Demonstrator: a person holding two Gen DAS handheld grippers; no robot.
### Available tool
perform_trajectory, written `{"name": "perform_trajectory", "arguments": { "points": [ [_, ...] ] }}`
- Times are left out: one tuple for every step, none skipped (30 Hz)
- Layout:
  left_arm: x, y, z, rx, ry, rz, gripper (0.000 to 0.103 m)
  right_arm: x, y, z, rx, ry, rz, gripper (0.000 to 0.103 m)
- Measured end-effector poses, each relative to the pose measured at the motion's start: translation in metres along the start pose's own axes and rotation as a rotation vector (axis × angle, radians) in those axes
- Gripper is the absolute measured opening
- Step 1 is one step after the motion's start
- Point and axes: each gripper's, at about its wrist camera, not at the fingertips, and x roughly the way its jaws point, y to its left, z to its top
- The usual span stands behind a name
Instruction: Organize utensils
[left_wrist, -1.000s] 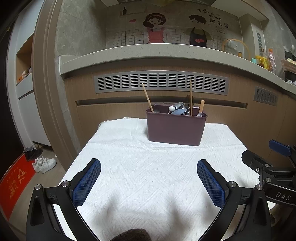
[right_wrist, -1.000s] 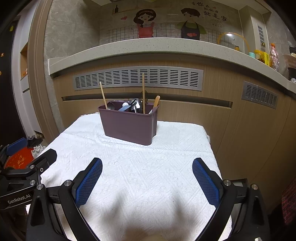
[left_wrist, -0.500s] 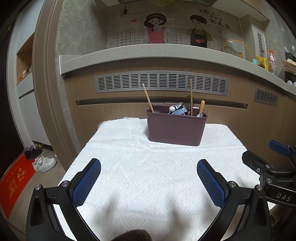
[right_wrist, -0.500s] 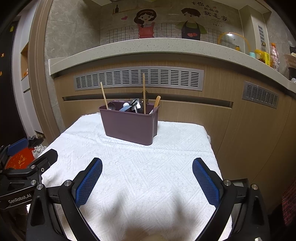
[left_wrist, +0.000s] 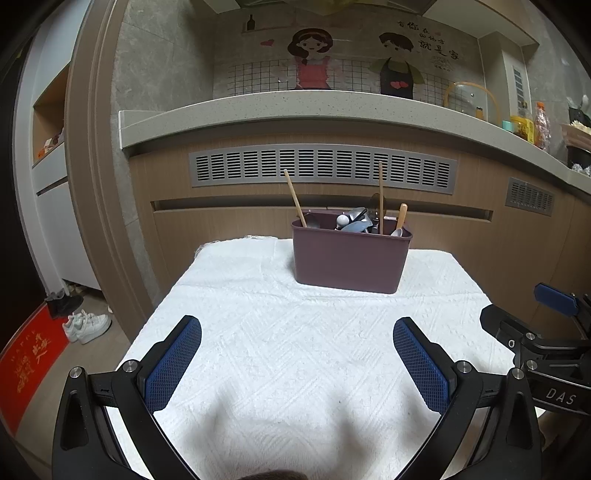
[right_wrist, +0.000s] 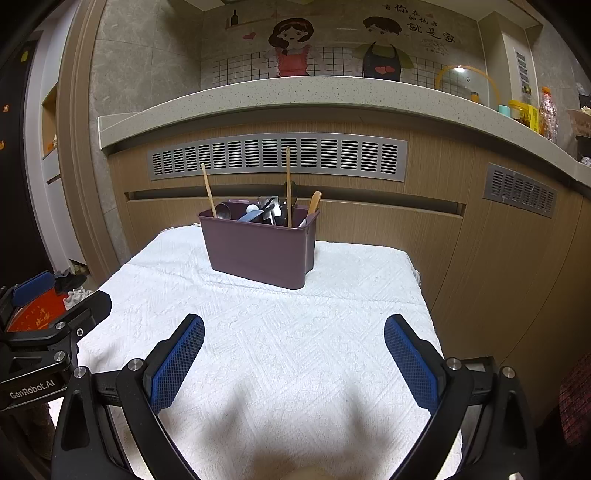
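We are holding both claws wide and empty over the near part of the worktop, the left claw and the right claw side by side, each with its blue pads spread far apart. Straight ahead of both, well apart from the fingertips, the maroon caddy is standing upright on the far half of the white cloth, slightly right of the left claw's centre line and slightly left of the right claw's.

We are judging the utensils inside as light, stiff and easy to tip. The two wooden chopsticks are rising highest and look the simplest to pinch near their tops, though thin and round enough to roll between the pads. The wooden-handled spoon is leaning at the caddy's right end and offers a broader handle. The metal spoons in the middle are tangled and probably slippery, so we are expecting them to shift or clatter when one is drawn out. The caddy itself seems light plastic and may slide on the cloth.

The cloth is soft and quilted, covering the worktop to its edges. Beyond it a wood-panelled cabinet with grey vents is running under a speckled stone counter; shoes are lying on the floor to the left.
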Motion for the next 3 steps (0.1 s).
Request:
{"name": "perform_trajectory", "arguments": {
  "points": [
    [-0.0002,0.0004,0.0002,0.000,-0.001,0.000,0.103,0.0001,0.0002,-0.0001,-0.001,0.000,-0.001,0.097],
    [-0.0005,0.0008,0.0002,0.001,-0.001,-0.001,0.103,0.0003,-0.0003,0.0000,0.000,0.001,-0.001,0.097],
    [-0.0006,0.0008,0.0001,0.000,0.000,0.001,0.103,0.0005,-0.0005,-0.0002,0.000,0.001,0.000,0.097]
  ]
}}
